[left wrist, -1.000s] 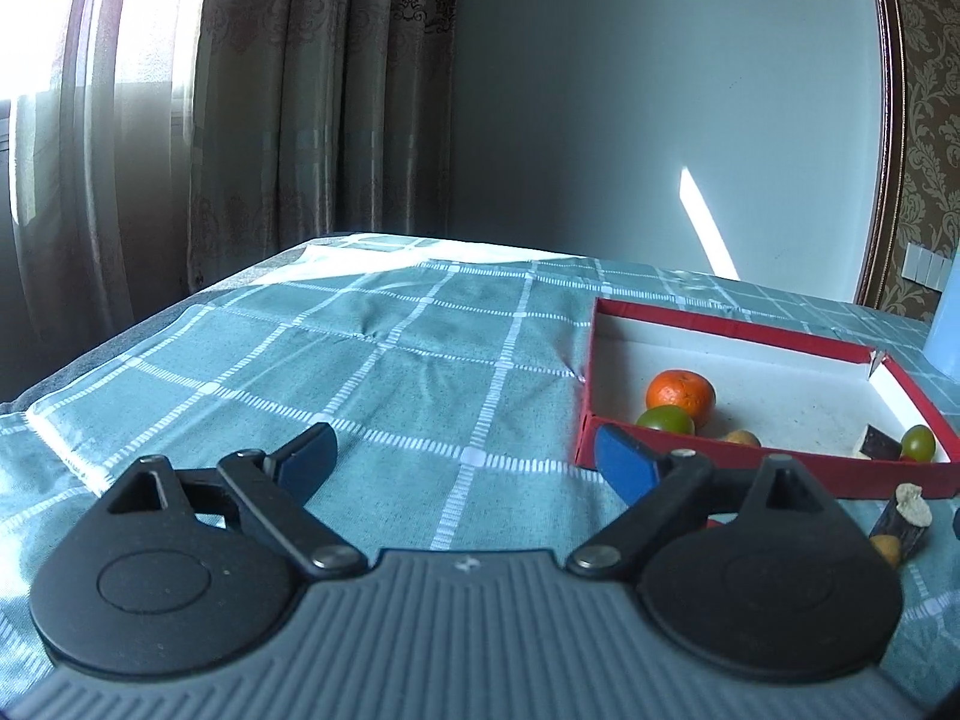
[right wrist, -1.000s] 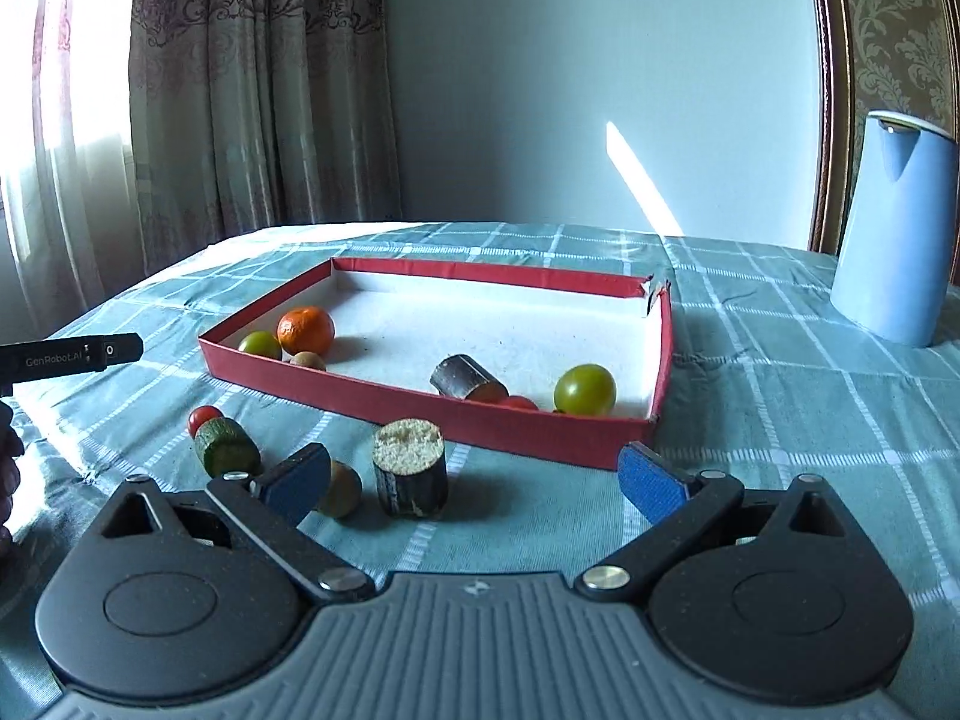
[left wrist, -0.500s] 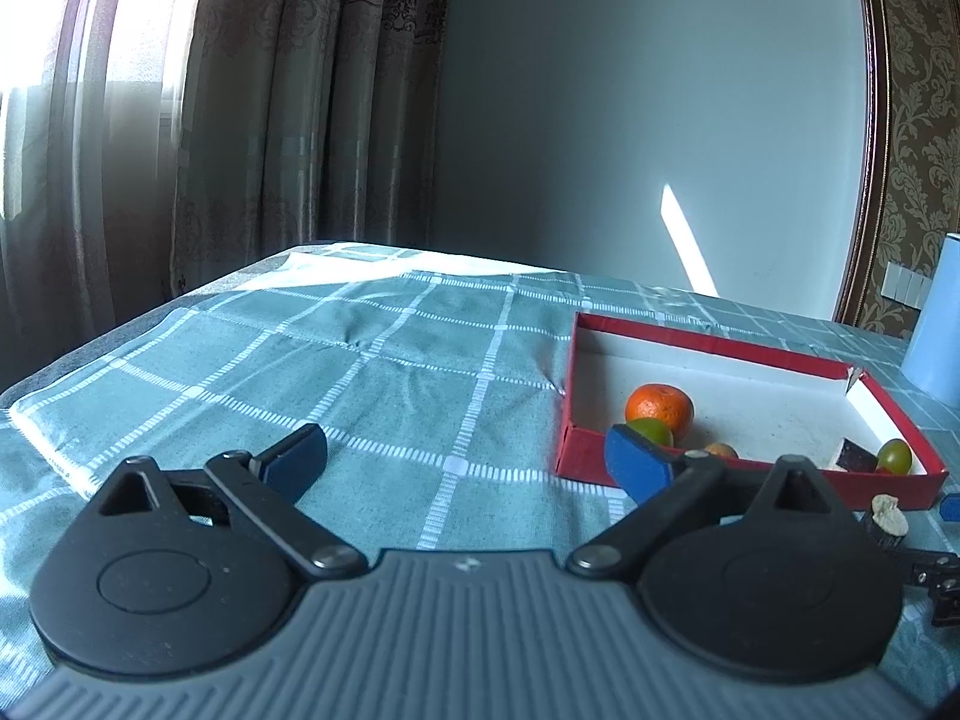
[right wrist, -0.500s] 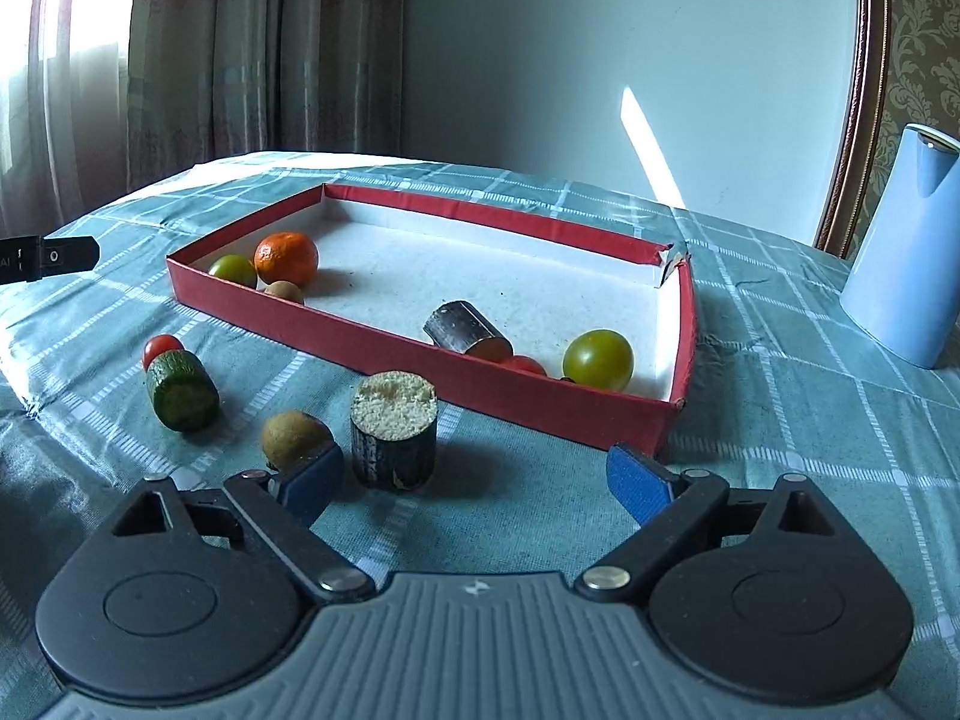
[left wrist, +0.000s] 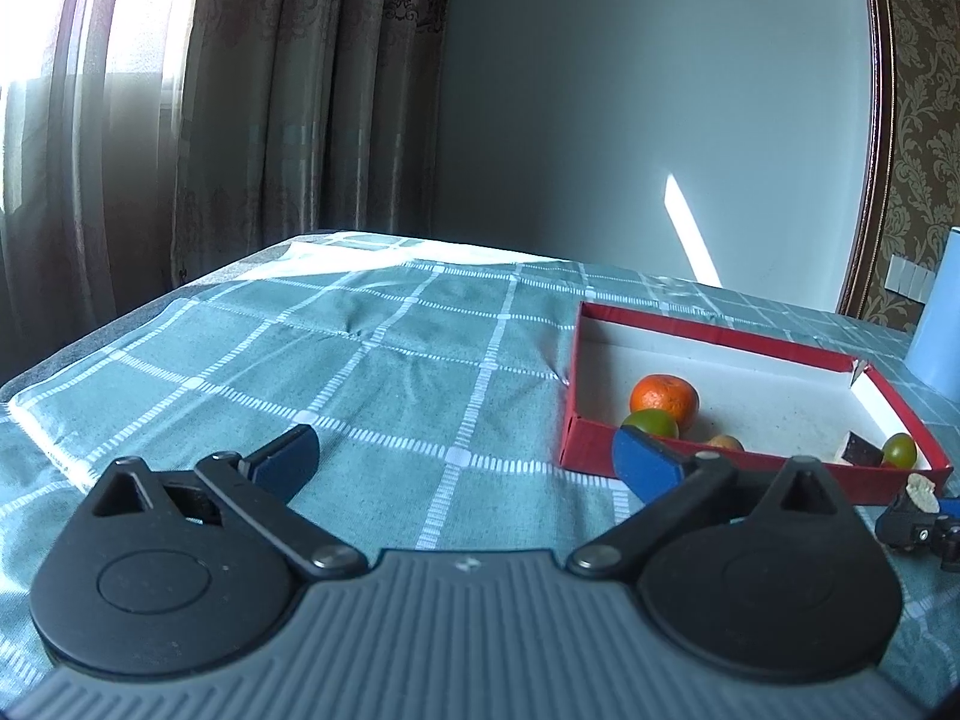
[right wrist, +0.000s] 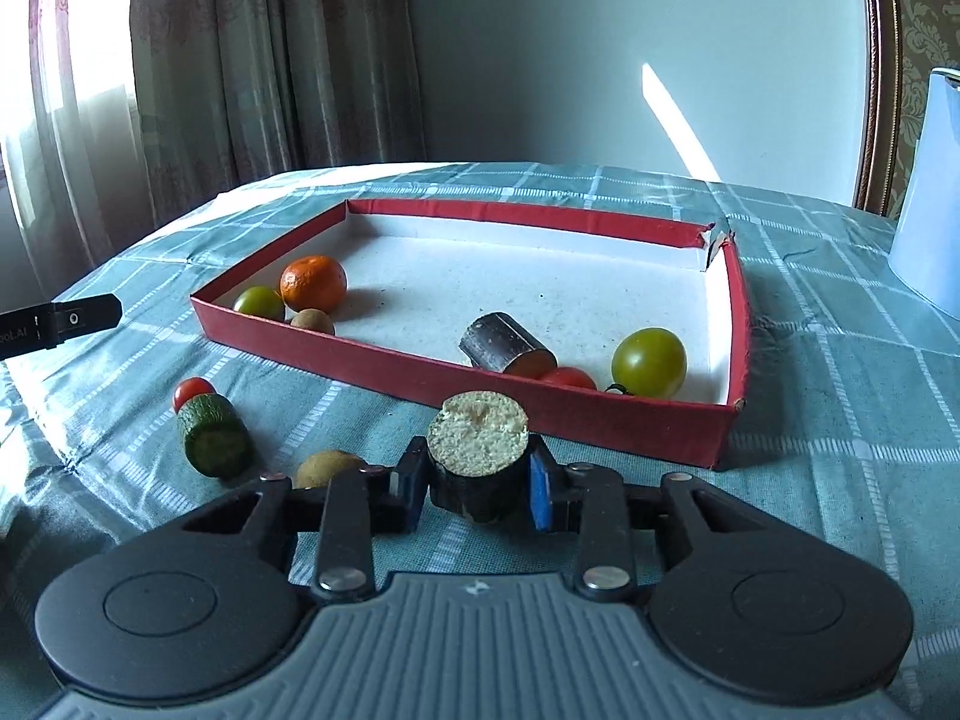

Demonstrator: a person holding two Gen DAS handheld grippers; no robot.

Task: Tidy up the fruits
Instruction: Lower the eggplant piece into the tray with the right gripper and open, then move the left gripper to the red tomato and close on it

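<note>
The sugarcane chunk (right wrist: pixel 479 461) stands upright on the checked tablecloth (right wrist: pixel 840 468), just in front of the red tray (right wrist: pixel 600 405), with the right gripper (right wrist: pixel 477 489) clamped on its sides. A kiwi (right wrist: pixel 327 467) sits just left. The left gripper (left wrist: pixel 465 453) hangs wide open, holding nothing.

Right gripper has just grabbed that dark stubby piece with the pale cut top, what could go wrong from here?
The right gripper clamps the dark cut piece only at its round sides, so it could twist or slip when lifted. Carried too low, it may catch the red box wall just ahead. The kiwi lies close beside the left finger and might get nudged.
</note>
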